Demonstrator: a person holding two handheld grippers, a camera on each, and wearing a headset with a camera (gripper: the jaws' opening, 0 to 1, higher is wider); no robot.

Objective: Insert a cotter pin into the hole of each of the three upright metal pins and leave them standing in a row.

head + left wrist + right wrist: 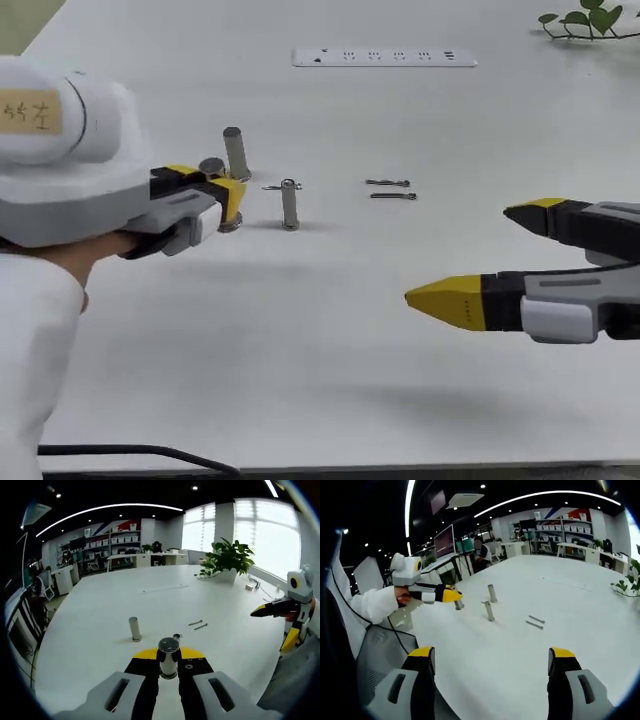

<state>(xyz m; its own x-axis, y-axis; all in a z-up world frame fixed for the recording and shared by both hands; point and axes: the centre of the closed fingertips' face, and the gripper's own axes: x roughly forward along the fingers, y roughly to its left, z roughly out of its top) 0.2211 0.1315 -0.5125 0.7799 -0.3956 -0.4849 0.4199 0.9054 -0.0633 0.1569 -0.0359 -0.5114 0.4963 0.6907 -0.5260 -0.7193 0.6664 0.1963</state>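
Note:
Three grey metal pins stand on the white table (330, 330). My left gripper (222, 192) (169, 656) is shut on the left-most pin (212, 168) (168, 650), which stays upright on the table. A bare pin (236, 152) (134, 629) stands just behind it. To the right, a third pin (290, 205) (489, 611) carries a cotter pin (278, 187) through its top. Two loose cotter pins (390, 189) (535, 622) lie further right. My right gripper (478, 255) (492, 656) hovers open and holds nothing, near the table's front right.
A white power strip (385, 58) lies at the far edge and a green plant (590, 20) sits at the back right. A black cable (140, 452) runs along the near left edge. A white sleeve (30, 350) covers the lower left.

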